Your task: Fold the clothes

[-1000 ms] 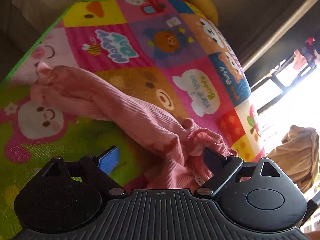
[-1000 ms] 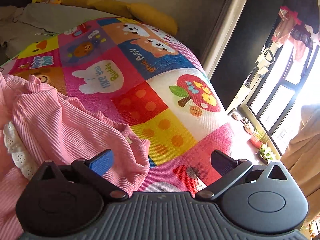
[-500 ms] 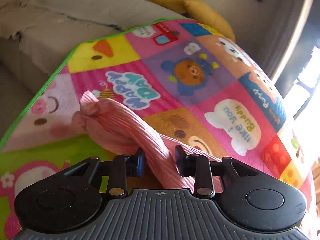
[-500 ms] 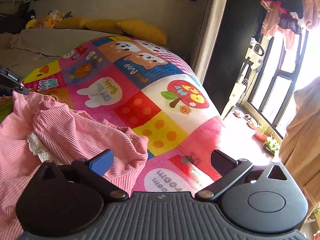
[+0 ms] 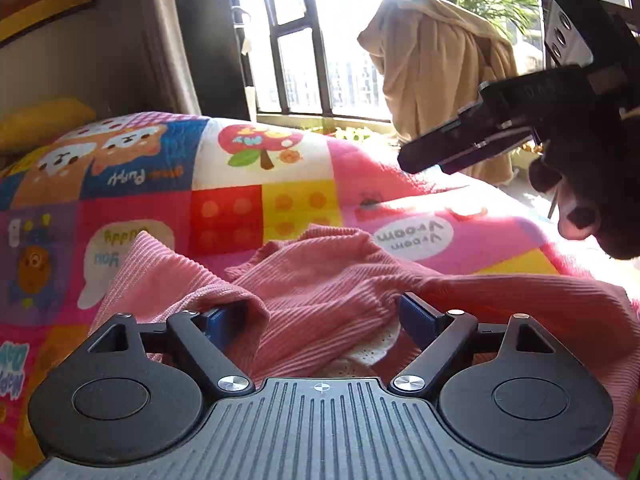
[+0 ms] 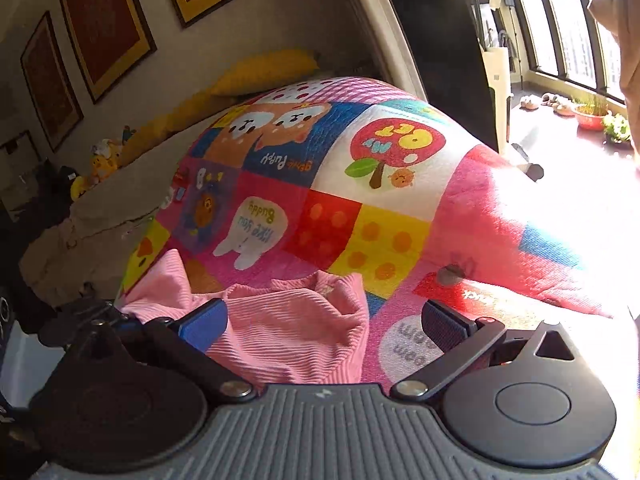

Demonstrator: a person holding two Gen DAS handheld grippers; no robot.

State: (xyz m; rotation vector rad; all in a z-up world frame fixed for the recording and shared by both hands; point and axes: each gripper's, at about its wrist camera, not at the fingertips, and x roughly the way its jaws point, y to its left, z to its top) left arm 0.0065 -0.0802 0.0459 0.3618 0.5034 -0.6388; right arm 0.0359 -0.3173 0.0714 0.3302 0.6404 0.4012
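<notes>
A pink ribbed garment (image 5: 320,280) with white lace trim lies crumpled on a colourful patchwork play mat (image 5: 260,168). My left gripper (image 5: 316,316) is open, with the pink cloth bunched between and over its blue-padded fingers. My right gripper (image 6: 320,320) is open above the garment's near edge (image 6: 296,336), its left finger over the cloth. The right gripper and the hand holding it also show in the left wrist view (image 5: 520,116), raised above the mat at the upper right.
The mat (image 6: 400,232) covers a bed with yellow pillows (image 6: 264,68) by the wall. A beige cloth (image 5: 436,72) hangs by the bright window. Framed pictures (image 6: 104,28) hang on the wall. Potted plants (image 6: 592,112) stand on the sunny floor.
My left gripper, shut on a pink fold half a second ago, has opened and swung right, towards the window. My right gripper stayed open and tilted upward over the garment.
</notes>
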